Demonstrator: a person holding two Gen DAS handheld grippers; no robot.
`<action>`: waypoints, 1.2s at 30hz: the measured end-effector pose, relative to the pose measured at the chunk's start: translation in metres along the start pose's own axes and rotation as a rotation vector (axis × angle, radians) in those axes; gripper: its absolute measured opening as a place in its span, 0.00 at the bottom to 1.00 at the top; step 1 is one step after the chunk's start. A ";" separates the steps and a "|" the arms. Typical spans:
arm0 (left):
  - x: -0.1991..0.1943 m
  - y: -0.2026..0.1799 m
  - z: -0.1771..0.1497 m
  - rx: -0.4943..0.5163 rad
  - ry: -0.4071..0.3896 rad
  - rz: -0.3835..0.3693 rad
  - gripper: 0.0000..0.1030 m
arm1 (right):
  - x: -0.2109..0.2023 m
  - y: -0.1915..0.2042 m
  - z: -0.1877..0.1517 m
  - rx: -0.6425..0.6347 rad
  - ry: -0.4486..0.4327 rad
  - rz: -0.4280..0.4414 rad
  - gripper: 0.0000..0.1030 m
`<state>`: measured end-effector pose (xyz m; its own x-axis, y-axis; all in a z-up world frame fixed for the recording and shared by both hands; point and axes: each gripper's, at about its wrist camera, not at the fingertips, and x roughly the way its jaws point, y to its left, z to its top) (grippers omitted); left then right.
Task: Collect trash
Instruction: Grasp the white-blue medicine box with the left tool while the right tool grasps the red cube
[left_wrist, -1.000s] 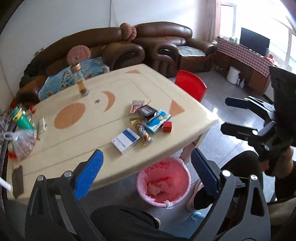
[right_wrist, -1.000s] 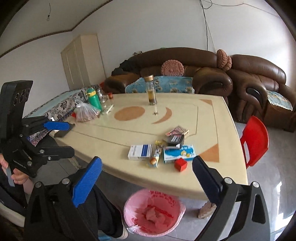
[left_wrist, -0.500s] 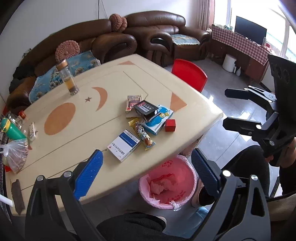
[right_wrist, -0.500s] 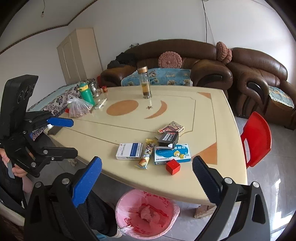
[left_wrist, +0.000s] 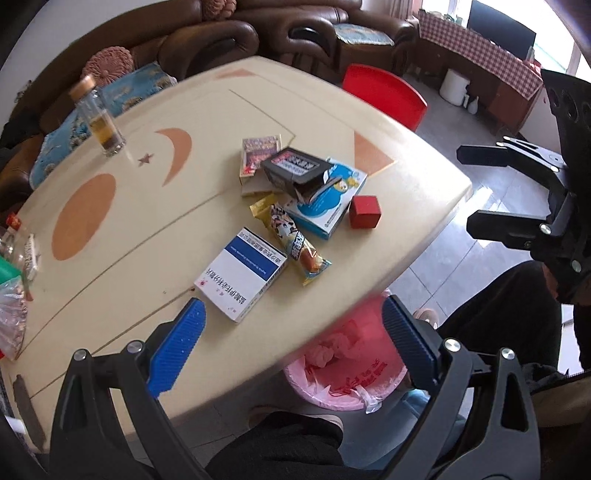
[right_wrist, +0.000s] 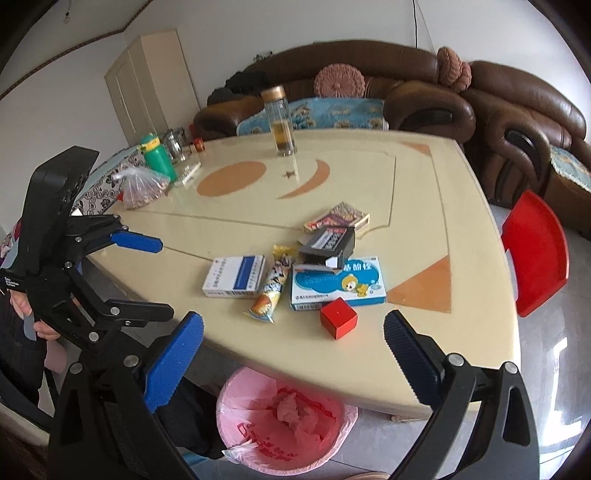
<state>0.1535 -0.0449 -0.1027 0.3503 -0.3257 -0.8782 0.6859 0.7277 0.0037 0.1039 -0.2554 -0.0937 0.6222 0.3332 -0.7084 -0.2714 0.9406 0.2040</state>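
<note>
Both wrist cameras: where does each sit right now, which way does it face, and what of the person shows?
Left wrist: on the left gripper, above the table's near edge, looking down across the white-and-blue box toward the sofa; shows its own open blue fingers, dark trouser legs, the right gripper.
Right wrist: on the right gripper, lower, facing the red cube; shows the left gripper and a hand.
Shared: the table, the litter pile, the pink bin.
</note>
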 end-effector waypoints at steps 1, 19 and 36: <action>0.007 0.002 0.001 0.007 0.010 -0.013 0.91 | 0.005 -0.002 0.000 -0.001 0.009 0.000 0.93; 0.096 0.042 0.018 0.060 0.130 -0.122 0.91 | 0.102 -0.040 -0.002 -0.038 0.211 0.077 0.93; 0.121 0.053 0.029 0.181 0.143 -0.156 0.91 | 0.139 -0.047 -0.004 -0.104 0.281 0.103 0.93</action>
<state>0.2508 -0.0636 -0.1952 0.1466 -0.3275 -0.9334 0.8319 0.5514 -0.0628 0.2004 -0.2535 -0.2039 0.3639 0.3819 -0.8495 -0.4053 0.8861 0.2248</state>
